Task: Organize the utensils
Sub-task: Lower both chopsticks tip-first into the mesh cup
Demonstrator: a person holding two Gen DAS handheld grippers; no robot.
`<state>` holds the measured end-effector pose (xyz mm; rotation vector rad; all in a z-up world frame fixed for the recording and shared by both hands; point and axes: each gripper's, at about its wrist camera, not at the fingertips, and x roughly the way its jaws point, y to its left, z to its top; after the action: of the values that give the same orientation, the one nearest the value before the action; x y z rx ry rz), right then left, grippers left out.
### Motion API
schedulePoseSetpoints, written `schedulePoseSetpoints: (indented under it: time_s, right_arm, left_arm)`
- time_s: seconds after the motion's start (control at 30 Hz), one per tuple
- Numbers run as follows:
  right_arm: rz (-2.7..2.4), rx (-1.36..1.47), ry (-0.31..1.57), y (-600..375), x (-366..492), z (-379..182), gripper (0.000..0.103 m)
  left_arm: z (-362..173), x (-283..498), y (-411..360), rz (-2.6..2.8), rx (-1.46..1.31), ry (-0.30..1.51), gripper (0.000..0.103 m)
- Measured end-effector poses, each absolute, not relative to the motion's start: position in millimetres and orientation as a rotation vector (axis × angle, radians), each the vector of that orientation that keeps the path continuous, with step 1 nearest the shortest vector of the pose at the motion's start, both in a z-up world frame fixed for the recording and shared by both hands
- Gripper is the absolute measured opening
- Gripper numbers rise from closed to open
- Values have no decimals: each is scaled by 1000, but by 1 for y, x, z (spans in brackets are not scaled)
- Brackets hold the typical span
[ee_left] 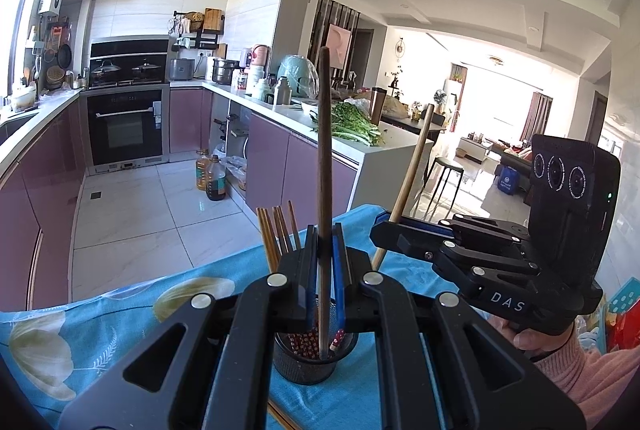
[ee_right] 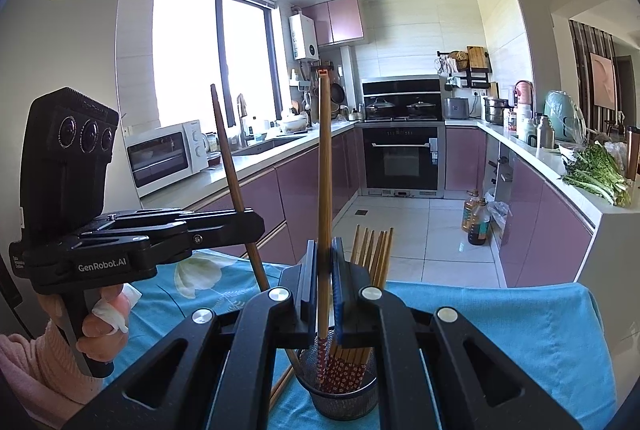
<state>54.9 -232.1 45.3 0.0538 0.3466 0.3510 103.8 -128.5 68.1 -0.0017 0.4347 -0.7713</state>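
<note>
Biggest thing in the shot was the table, covered with a blue flowered cloth (ee_right: pixel 520 330), standing in a kitchen with mauve cabinets (ee_right: pixel 312 190) along both sides and a black oven (ee_right: pixel 404 158) at the far end. A white microwave (ee_right: pixel 164 154) sat on the counter under the window, and a pile of leafy greens (ee_left: pixel 352 122) lay on the counter on the other side.

On the cloth stood a dark mesh utensil holder (ee_right: pixel 340 394), pretty much straight in front of both cameras. A bunch of wooden chopsticks (ee_right: pixel 374 254) was already standing in it, their red patterned ends down inside the mesh.

The left gripper (ee_left: pixel 325 262) was clamped on a single dark chopstick (ee_left: pixel 323 134), held close to upright, with its lower end down inside the holder. In the other camera that same stick leaned a bit.

The right gripper (ee_right: pixel 324 270) was clenched on a lighter chopstick (ee_right: pixel 325 166), also nearly upright, and its red patterned tip was dipped into the holder next to the bunch.

Both grippers were close together over the holder, each gripped by a hand (ee_right: pixel 100 326) coming out of a pink sleeve (ee_left: pixel 588 370). One more stick lay flat on the cloth beside the holder, mostly hidden.
</note>
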Motion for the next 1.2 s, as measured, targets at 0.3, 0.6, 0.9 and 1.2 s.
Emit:
schedulePoseSetpoints:
  time_s: [0.3, 0.6, 0.9, 1.2]
  right_arm:
    - [333, 63, 371, -233, 66, 42, 6]
    - [319, 72, 394, -235, 73, 37, 6]
    - [321, 72, 423, -234, 80, 29, 6]
    - [321, 76, 451, -236, 94, 23, 6]
  left_arm:
    - [71, 102, -131, -753, 8, 432, 8]
    - [73, 108, -132, -752, -9, 442, 8]
    - [63, 116, -138, -738, 24, 480, 8]
    - [55, 124, -137, -732, 39, 518, 8]
